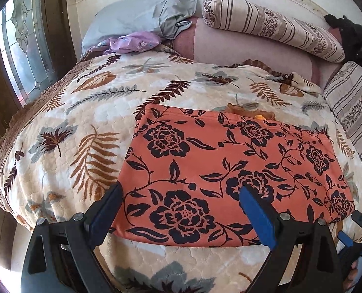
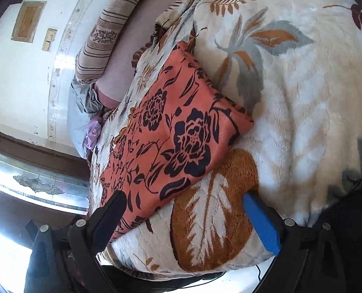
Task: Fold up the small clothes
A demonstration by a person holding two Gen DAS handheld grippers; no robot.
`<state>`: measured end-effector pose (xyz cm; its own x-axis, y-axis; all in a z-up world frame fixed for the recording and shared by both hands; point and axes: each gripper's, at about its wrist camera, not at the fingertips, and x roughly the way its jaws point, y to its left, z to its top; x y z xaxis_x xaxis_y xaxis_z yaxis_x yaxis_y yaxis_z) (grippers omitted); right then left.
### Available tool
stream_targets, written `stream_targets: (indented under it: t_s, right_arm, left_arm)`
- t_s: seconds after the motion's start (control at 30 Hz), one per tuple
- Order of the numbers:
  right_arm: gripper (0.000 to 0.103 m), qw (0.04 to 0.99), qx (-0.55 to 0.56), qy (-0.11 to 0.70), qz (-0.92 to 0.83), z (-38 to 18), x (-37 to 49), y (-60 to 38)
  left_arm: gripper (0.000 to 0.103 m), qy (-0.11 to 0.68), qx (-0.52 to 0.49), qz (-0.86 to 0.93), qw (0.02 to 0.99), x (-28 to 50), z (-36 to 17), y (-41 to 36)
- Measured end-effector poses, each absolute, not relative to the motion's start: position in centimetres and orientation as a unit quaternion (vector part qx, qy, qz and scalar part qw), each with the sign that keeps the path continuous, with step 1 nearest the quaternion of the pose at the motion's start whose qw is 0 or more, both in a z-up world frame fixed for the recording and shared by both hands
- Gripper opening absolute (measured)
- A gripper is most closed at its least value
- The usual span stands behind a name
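An orange garment with a dark floral print (image 1: 229, 168) lies folded into a flat rectangle on the leaf-patterned blanket (image 1: 83, 112). It also shows in the right wrist view (image 2: 171, 141), running away from the camera. My left gripper (image 1: 181, 195) is open and empty, its fingers spread over the garment's near left part. My right gripper (image 2: 184, 200) is open and empty; its left finger is over the garment's near end and its right finger over the blanket (image 2: 291, 97). The right gripper's blue pad shows at the left view's lower right edge (image 1: 346, 239).
Pillows lie at the bed's head: a grey one (image 1: 142, 17) and a striped one (image 1: 273, 24). A purple floral cloth (image 1: 132, 42) lies by the grey pillow. A stained-glass window (image 1: 22, 48) is to the left. A second striped cushion (image 1: 354, 112) is at right.
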<state>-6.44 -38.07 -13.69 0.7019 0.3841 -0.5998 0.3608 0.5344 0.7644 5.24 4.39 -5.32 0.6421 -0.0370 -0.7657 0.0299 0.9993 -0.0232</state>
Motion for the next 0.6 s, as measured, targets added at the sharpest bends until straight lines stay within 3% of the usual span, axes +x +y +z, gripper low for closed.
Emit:
stream_targets:
  t_s: [0.2, 0.33, 0.37, 0.4, 0.47, 0.6]
  right_arm:
    - [0.098, 0.786, 0.493, 0.372, 0.001, -13.6, -5.5, -39.2]
    - [0.098, 0.787, 0.504, 0.356, 0.006, -14.2, -5.3, -39.6]
    - [0.098, 0.79, 0.503, 0.351, 0.01, -14.3, -5.3, -39.7]
    - [0.099, 0.795, 0.499, 0.344, 0.016, -14.4, -5.3, -39.5]
    - [0.1, 0.807, 0.487, 0.333, 0.027, -14.4, -5.7, -39.3]
    - [0.1, 0.815, 0.477, 0.326, 0.037, -14.4, -6.1, -39.2]
  left_arm:
    - [0.096, 0.419, -0.013, -0.032, 0.907, 6.9, -5.7, 2.8]
    - [0.096, 0.516, 0.032, -0.044, 0.855, 9.8, -12.7, 0.9]
    - [0.103, 0.514, 0.048, -0.044, 0.855, 9.7, -14.4, 0.6]
    - [0.103, 0.459, 0.057, -0.048, 0.885, 8.6, -14.3, 0.5]
    - [0.103, 0.435, 0.066, -0.047, 0.897, 7.4, -14.6, 0.4]
    - [0.103, 0.453, 0.058, -0.056, 0.888, 7.8, -14.3, 0.6]
